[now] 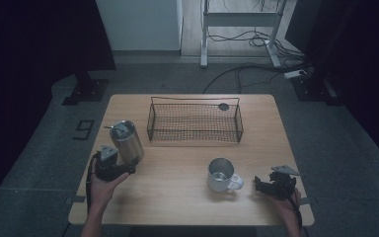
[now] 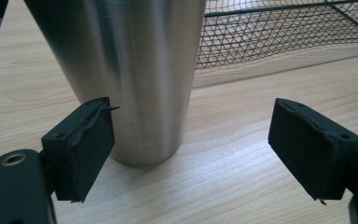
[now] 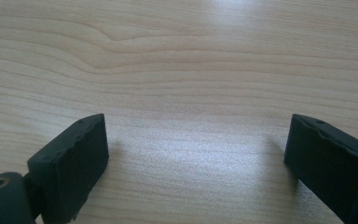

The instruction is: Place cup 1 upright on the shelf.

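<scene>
Left of frame in the high view: my left gripper (image 1: 130, 167) sits with jaws wide, nothing held, at the base of the steel tumbler (image 1: 127, 140), which stands upright on the table (image 1: 177, 197) left of the wire basket (image 1: 195, 122). In the left gripper view the tumbler (image 2: 130, 70) lies nearer the left pad (image 2: 81, 144). I judge it rigid, smooth, likely slippery and tall enough to tip; I'd take hold mid-body, squarely. Centre-right: steel mug (image 1: 220, 174), untouched. Lower right: my right gripper (image 1: 260, 186), jaws wide over bare wood, empty.
</scene>
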The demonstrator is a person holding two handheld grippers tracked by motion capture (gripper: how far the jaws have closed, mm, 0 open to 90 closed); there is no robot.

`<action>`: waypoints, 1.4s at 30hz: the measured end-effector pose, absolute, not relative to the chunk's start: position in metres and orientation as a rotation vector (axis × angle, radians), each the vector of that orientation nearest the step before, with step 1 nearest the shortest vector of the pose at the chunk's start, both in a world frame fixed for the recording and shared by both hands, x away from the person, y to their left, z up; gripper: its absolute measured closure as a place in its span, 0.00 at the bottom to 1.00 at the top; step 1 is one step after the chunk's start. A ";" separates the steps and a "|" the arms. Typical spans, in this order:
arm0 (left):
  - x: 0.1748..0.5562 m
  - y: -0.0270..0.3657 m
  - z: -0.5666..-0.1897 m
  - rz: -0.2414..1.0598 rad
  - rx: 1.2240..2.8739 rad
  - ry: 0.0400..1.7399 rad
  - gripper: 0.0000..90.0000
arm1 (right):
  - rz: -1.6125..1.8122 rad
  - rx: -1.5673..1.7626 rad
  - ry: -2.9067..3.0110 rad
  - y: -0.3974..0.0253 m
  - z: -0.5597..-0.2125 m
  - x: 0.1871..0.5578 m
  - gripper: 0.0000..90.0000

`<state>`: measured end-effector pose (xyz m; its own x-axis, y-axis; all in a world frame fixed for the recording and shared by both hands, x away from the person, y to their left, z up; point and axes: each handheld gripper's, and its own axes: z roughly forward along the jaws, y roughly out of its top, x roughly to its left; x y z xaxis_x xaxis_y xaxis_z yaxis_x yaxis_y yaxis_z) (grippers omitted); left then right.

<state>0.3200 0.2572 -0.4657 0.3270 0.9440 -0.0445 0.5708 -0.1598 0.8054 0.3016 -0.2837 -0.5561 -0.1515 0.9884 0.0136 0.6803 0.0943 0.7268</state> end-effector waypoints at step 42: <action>0.357 0.274 -0.469 0.622 1.864 1.338 0.02 | 0.821 1.639 1.881 -0.282 -0.556 0.302 0.07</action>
